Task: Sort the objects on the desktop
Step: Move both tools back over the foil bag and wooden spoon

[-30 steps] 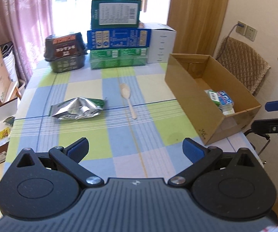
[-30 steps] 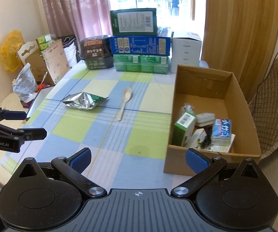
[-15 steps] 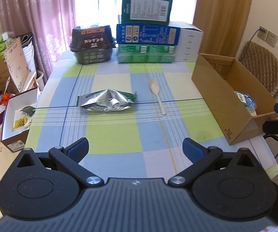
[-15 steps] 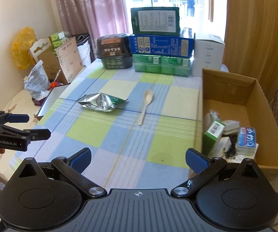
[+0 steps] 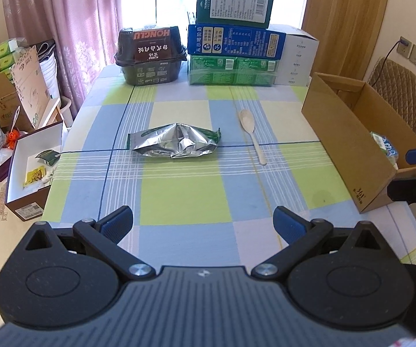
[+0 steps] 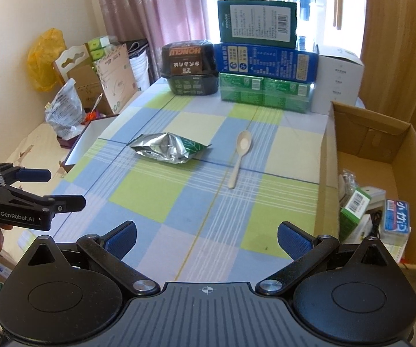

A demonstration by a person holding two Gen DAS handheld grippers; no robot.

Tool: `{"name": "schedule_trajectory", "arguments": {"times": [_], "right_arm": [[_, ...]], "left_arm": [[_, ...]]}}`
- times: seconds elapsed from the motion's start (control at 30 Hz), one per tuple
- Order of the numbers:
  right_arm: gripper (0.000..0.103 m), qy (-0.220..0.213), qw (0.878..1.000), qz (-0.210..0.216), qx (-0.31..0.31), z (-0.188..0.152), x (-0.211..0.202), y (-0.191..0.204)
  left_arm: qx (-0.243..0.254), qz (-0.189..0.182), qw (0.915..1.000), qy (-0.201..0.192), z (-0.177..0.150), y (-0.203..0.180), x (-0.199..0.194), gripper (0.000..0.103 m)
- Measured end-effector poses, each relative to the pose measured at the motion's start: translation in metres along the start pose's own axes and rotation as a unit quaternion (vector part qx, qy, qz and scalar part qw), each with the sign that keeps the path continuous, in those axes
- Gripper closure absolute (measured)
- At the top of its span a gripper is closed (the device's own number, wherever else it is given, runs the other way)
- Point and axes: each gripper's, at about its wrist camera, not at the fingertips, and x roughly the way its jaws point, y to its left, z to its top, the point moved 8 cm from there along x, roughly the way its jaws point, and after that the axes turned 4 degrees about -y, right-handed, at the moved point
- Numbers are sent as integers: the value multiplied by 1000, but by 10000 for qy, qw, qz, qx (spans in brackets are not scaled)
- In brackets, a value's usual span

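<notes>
A table covered by a blue, green and cream checked cloth [image 5: 179,199] bears an open brown cardboard box [image 6: 393,144] along its right edge, with small packets inside. Mid-table lies a crumpled silver foil pouch with green print [image 5: 176,143], and just to its right, apart from it, a pale plastic spoon [image 5: 251,133]. The left gripper [image 5: 203,221] and right gripper [image 6: 206,235] both hang over the near edge, jaws spread wide and holding nothing
</notes>
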Motion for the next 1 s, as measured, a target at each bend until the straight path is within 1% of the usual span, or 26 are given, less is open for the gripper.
{"name": "schedule_trajectory", "arguments": {"times": [0.23, 0.47, 0.63, 0.77, 0.9, 1.0], "right_arm": [[2, 146, 9998, 79, -62, 1, 23, 4], [2, 282, 9995, 133, -79, 11, 55, 1], [2, 392, 9990, 126, -149, 19, 84, -8], [2, 471, 9985, 129, -228, 25, 110, -17], [2, 570, 9976, 135, -360, 33, 134, -27], [2, 624, 9968, 173, -475, 42, 150, -33]], "left_arm": [[130, 16, 9999, 104, 0, 9, 14, 2], [377, -41, 9990, 237, 1, 19, 37, 2], [790, -61, 9962, 369, 5, 27, 61, 2], [1345, -81, 9900, 414, 12, 31, 82, 2], [1944, -143, 9800, 398, 21, 32, 102, 2], [2282, -209, 9728, 337, 29, 34, 117, 2]]}}
